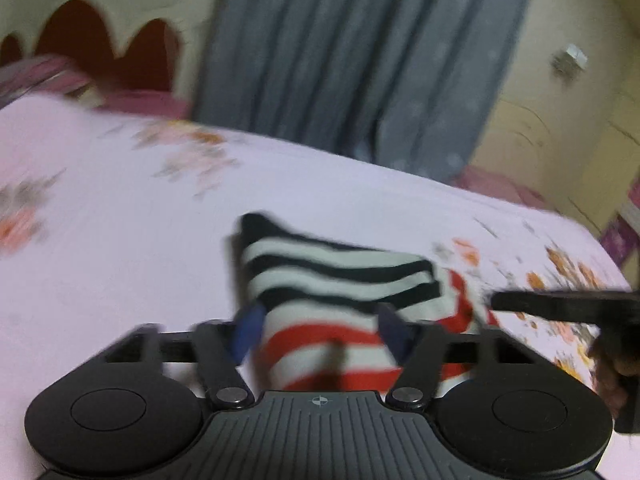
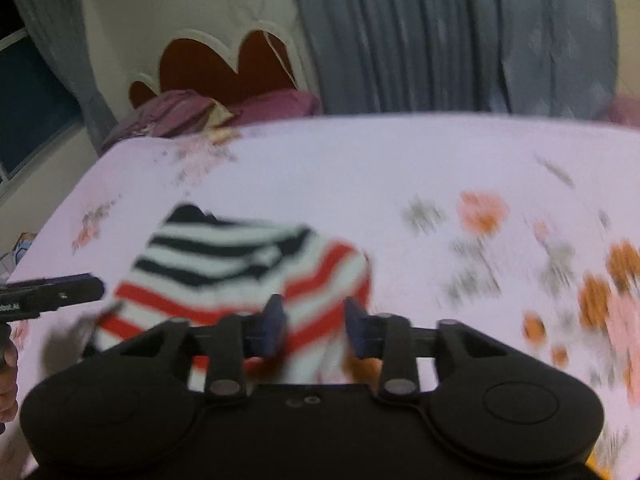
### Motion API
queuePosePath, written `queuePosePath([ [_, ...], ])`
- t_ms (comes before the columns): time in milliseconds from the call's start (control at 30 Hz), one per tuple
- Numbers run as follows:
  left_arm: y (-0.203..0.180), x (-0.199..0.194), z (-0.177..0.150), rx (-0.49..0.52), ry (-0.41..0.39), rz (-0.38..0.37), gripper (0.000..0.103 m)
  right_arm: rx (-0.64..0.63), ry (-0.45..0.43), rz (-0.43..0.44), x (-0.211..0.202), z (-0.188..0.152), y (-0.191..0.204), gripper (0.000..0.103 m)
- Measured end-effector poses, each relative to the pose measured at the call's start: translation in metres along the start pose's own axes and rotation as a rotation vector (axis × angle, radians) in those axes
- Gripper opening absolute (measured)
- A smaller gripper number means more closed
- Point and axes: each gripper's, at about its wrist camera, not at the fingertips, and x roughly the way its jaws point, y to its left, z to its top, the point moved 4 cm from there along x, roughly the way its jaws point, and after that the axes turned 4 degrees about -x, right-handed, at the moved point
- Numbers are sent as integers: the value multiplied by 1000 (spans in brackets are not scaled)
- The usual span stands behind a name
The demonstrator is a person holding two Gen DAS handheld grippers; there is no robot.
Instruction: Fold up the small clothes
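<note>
So the folded black, white and red striped knit garment (image 1: 340, 280) lies mid-bed (image 1: 120, 248); left claw (image 1: 320, 328) and right claw (image 2: 316, 326) both gape around it, not pinching.

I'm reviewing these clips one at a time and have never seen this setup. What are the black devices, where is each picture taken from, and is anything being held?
No robot here: a person holds a two-finger gripper in each hand, each with a camera looking along its fingers. One picture is from the left gripper, the other from the right gripper. On the floral bedsheet lies a small striped garment, black-and-white stripes folded over red-and-white. Both grippers straddle its near edge. The blur hides whether the pads actually pinch the cloth.
</note>
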Motion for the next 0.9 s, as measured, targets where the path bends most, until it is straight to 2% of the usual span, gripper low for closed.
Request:
queuePosePath([
  [33, -7, 11, 4, 28, 20, -14, 45, -18, 6, 6, 7, 5, 4, 22],
  [100, -14, 32, 6, 63, 58, -12, 44, -69, 31, -2, 28, 11, 15, 21],
  [167, -10, 55, -2, 64, 122, 6, 37, -105, 72, -39, 46, 8, 14, 15],
  [200, -7, 62, -7, 57, 137, 12, 35, -133, 115, -74, 57, 4, 10, 15],
  [267, -3, 66, -10, 30, 118, 2, 35, -141, 123, -75, 63, 0, 7, 15],
  [367, -6, 65, -9, 46, 116, 12, 35, -150, 141, -81, 62, 2, 9, 16],
  [467, -13, 42, -8, 47, 84, 0, 35, -148, 128, -102, 53, 2, 12, 22],
  [533, -18, 21, -13, 58, 58, -11, 35, -158, 93, -82, 35, 3, 21, 23],
  [667, -28, -18, -37, 47, 43, -34, 35, -206, 66, -5, -4, -15, 48, 20],
  [733, -30, -30, -52, 14, 52, -38, 34, -211, 82, 23, -18, -29, 57, 19],
  [833, -40, -38, -71, 67, 47, 7, 34, -259, 107, 16, -32, -52, 62, 18],
  [867, -41, -39, -73, 55, 47, 12, 34, -283, 128, 2, -33, -60, 63, 9],
  [900, -40, -38, -74, 28, 51, 6, 34, -324, 159, -35, -30, -70, 60, 8],
])
